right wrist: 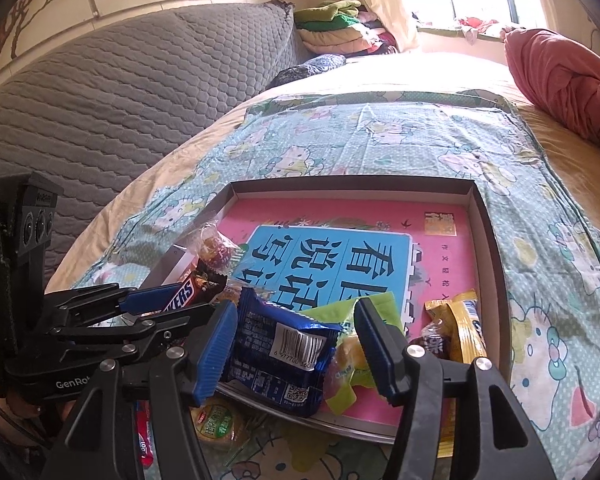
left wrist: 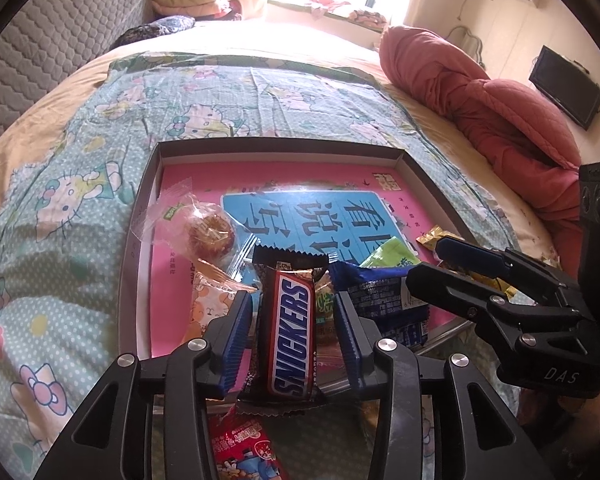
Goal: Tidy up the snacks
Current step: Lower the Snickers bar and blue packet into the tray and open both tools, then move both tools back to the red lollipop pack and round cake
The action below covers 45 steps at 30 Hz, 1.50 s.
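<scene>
- We only get the top half of the red snack pack (left wrist: 242, 446) in the left wrist view; the bottom edge chops it off.
- The round green-label snack (right wrist: 216, 426) sits half behind the right gripper's finger.
- The blue packet (right wrist: 278, 354) covers most of the lime-green wrapper (right wrist: 374, 304).
- The Snickers bar (right wrist: 180, 295) is mostly hidden by the left gripper's fingers in the right wrist view.
</scene>
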{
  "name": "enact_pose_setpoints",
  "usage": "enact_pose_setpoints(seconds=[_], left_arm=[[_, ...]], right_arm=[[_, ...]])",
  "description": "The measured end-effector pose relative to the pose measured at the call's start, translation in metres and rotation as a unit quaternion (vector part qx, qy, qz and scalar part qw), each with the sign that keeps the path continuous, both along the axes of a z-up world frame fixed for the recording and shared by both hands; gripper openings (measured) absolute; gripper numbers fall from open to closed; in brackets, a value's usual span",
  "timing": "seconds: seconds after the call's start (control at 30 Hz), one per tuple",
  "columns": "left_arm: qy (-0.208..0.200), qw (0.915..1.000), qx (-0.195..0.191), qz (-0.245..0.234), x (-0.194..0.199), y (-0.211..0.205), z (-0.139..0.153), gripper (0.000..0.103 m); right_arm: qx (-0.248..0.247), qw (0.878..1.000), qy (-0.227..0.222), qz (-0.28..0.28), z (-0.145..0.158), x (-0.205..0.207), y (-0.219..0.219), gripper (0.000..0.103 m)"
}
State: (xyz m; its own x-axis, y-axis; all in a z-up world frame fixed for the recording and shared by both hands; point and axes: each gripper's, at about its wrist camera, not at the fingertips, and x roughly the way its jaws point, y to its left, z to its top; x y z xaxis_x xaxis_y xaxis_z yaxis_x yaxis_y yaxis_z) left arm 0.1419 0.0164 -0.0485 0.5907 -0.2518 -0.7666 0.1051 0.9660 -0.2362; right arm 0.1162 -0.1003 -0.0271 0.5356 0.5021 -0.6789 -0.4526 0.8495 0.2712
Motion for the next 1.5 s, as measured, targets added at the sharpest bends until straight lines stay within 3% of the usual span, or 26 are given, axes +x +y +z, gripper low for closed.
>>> enact_pose_setpoints(seconds=[0.1, 0.5, 0.9, 1.5], left_arm=[[-0.005, 1.0, -0.004, 0.003, -0.001, 0.003, 0.006, 0.05], [-0.024, 0.9988, 0.012, 0.04, -0.014, 0.025, 0.036, 0.06], [-0.003, 0.9969, 0.023, 0.075, -0.045, 0.042, 0.04, 0.061], [0.044, 0.997, 0.027, 0.058, -0.069, 0.028, 0.024, 0.062]], right_arm=[[0.006, 1.0, 0.002, -0.004, 0.001, 0.001, -0.003, 0.064], [0.029, 1.0, 0.007, -0.008, 0.009, 0.0, -0.008, 0.066], [0.033, 0.999, -0.011, 0.016, 0.024, -0.019, -0.001, 0.067], [0.042, 0.999, -0.005, 0.022, 0.028, -0.061, -0.005, 0.068]])
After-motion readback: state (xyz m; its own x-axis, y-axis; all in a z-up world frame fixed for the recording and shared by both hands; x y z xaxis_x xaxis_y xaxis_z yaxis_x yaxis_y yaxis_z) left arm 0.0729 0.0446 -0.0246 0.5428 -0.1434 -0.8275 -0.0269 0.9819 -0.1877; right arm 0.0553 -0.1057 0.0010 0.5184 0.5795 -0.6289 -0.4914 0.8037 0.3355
